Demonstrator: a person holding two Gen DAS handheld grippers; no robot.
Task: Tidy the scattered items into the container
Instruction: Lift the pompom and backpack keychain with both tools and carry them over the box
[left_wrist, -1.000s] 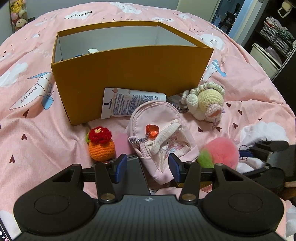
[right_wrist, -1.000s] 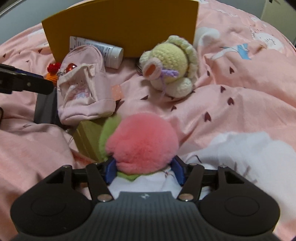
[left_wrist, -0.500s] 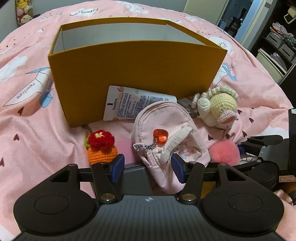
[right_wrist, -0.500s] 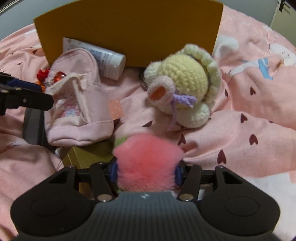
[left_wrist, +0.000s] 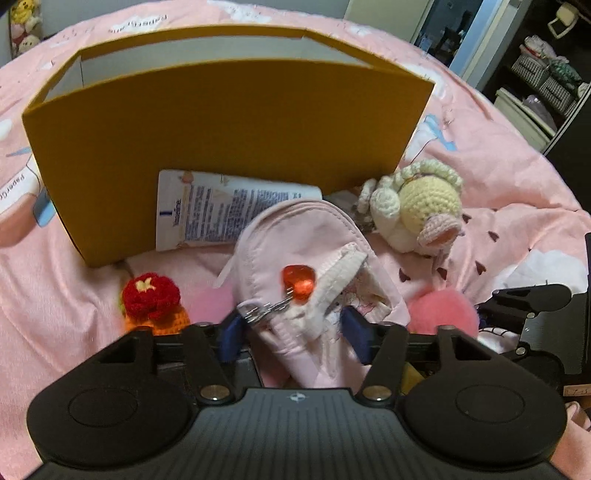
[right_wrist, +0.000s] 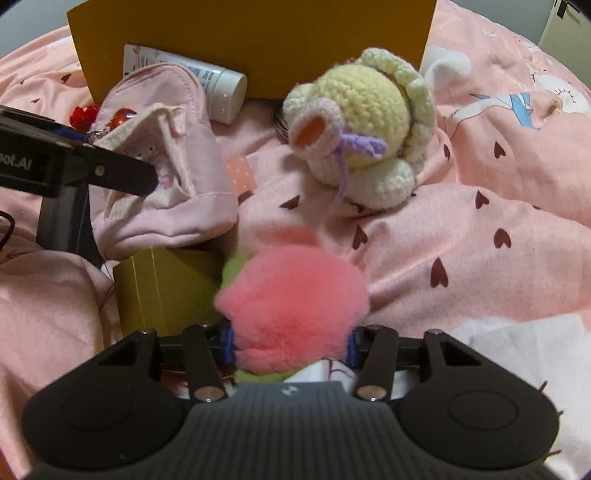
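Both grippers are working at once, jaws closing on each.

Left gripper (left_wrist: 291, 334): straddles the lower end of the pink pouch (left_wrist: 314, 266), one blue pad on each side. Jaws are narrowing but I can't confirm the pads are pressing the fabric yet. Call it not gripped.

Right gripper (right_wrist: 290, 345): the pink pompom (right_wrist: 291, 299) fills the gap, and the fur bulges over both pads. Looks clamped, though fur hides the actual contact.

All the loose items lie on the pink bedsheet (right_wrist: 480, 236), in front of the yellow box (left_wrist: 229, 129). None of them is in it yet.

How to do this step well, my read:
- Pouch is soft and floppy. Bite the body, not the zip pull or the red heart charm (left_wrist: 298, 282), or it swings out.
- Pompom compresses a lot. Close until it stops giving, then lift.
- The box wall is tall, so lift clear over the rim before releasing.

View differences:
- Left wrist shows the open top of the box, its white inner wall and the crocheted orange (left_wrist: 153, 306).
- Right wrist shows only the box's near face, but reveals a small olive box (right_wrist: 166, 291) tucked under the pouch, plus the cap of the lotion tube (right_wrist: 225, 92).
- Crochet doll (right_wrist: 365, 129) is clearer from the right.
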